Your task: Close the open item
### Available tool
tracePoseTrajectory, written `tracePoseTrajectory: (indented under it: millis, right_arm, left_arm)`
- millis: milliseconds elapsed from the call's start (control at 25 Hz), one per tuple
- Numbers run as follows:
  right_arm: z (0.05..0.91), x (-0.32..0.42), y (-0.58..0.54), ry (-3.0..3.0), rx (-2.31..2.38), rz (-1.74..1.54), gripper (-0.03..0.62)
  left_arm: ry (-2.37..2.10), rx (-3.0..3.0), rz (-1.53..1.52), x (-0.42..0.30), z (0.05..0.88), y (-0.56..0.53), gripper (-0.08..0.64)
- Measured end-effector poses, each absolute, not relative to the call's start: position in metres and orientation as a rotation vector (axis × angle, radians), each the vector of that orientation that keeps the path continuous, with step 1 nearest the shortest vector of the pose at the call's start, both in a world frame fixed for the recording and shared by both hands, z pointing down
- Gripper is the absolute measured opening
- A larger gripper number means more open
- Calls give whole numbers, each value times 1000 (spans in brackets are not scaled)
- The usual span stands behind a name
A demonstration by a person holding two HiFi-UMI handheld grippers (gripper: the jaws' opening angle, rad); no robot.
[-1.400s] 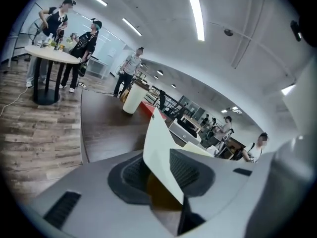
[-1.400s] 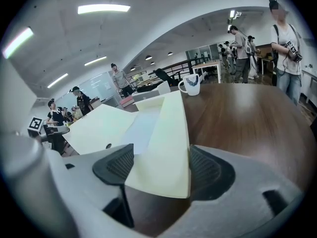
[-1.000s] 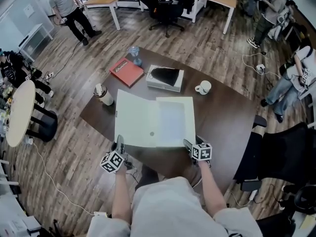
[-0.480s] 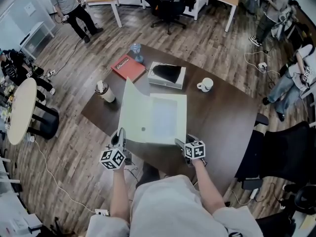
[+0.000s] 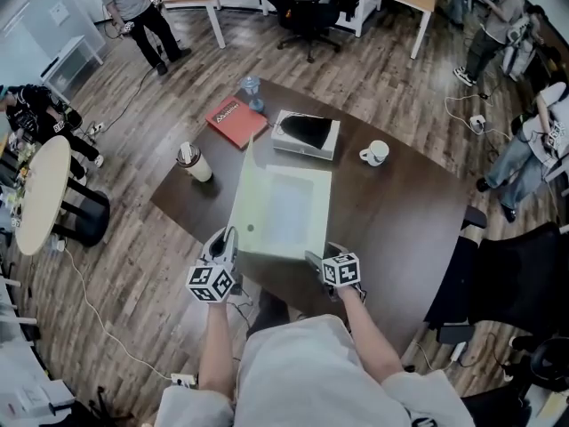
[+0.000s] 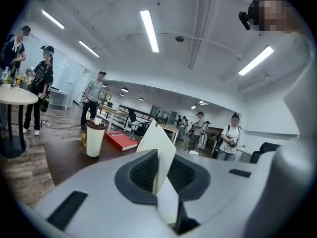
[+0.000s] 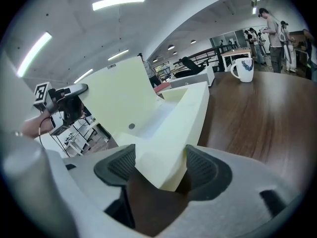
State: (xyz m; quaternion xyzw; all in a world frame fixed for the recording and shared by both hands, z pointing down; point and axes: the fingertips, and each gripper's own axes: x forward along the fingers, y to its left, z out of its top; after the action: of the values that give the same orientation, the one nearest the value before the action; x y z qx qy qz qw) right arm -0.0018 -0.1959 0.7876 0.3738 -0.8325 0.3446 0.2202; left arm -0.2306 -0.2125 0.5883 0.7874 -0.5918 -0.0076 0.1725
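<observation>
**Item:** pale yellow box (image 5: 289, 205), flat, with a hinged lid (image 5: 242, 205). It lies at the near edge of the tabletop (image 5: 391, 203), directly in front of the person.

**Condition:** open. The lid stands roughly upright along the box's left side, neither laid back nor folded over the tray.

**Left claw** (image 5: 229, 240): narrow, pinched onto the near corner of the lid. The thin panel shows pressed between the pads (image 6: 143, 170).

**Right claw** (image 5: 313, 261): wide, its jaws having just been closing. The thick near right corner of the box sits between them, and both pads appear to bear on it.

**Step in hand:** mid-closing, by the look of it. The lid is at the top of its swing while the tray is steadied.

**Next move calls for:** carrying the lid over and down toward the right until it lies flat on the tray, with the right claw holding the box from sliding and then clearing the corner where the lid will land.

**Also on tabletop, far side, well apart:** red book (image 5: 236, 118), paper cup (image 5: 192, 162), white mug (image 5: 375, 154).
</observation>
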Motion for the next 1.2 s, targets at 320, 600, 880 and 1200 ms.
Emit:
tracePoseTrajectory:
  millis: [320,600,880,1200]
  right_arm:
    - [788,-33,-187,-2324,945,946,316]
    - [785,-59,-173,-2336,875,930,316]
    - [787,-72,-167,-2351,853,950,310]
    - [789,-89,-170,-2338,889,980,304]
  left_arm:
    - [-1645,2261,9,-218,591,-206,37]
    - [-1627,2291,103,-208,598,-197,40]
    - [-1584,2348,239,-191,610,-191,41]
    - [-1512,2364,318,-177,628,-184,46]
